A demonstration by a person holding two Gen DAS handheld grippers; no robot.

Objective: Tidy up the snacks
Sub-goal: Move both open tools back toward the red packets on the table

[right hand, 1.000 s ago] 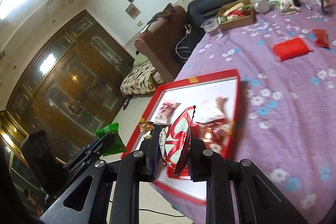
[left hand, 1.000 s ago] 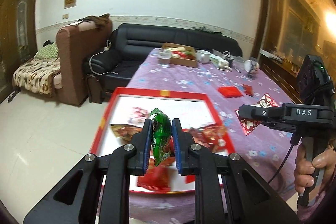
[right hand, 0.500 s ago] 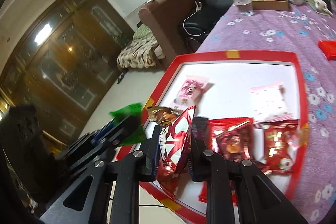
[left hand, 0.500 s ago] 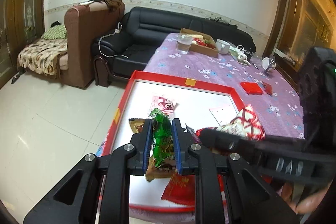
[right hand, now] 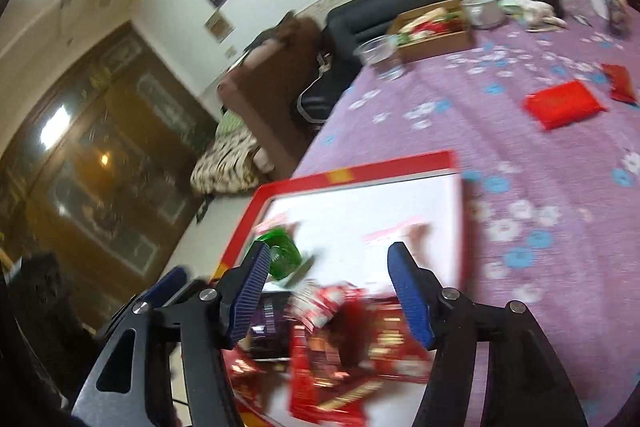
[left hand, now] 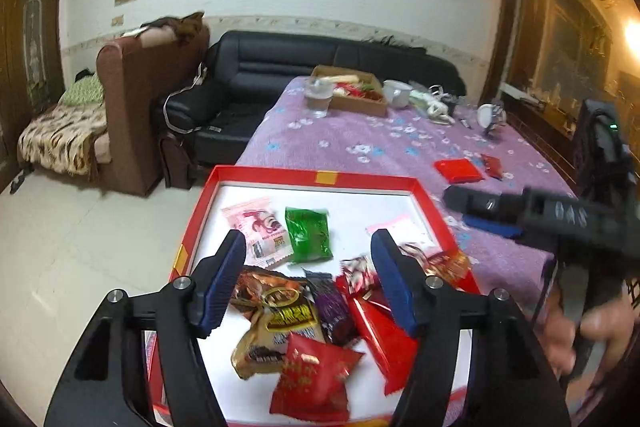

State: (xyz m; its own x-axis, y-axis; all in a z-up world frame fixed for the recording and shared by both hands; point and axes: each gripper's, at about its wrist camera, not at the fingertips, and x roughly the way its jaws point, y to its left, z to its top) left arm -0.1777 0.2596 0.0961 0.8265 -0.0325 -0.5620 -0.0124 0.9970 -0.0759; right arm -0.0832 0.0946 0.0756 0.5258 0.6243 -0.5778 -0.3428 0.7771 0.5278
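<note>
**A:** On the near end of the purple table, the red tray [left hand: 312,173] already holds most of the snacks: the green packet [left hand: 308,235] lies loose beside a pink one, with a red and brown heap nearer us.

**B:** And the grippers?

**A:** The left gripper [left hand: 306,283] and right gripper [right hand: 330,291] are both opening, fingers apart, nothing between them.

**B:** What's left, then?

**A:** I'd say the red packet [left hand: 458,171] and a smaller one, far right on the cloth.

The left gripper [left hand: 308,279] is black with ribbed blue pads [left hand: 222,283] and silver screws. The right gripper [right hand: 330,291] looks alike; white lettering marks its side.
</note>
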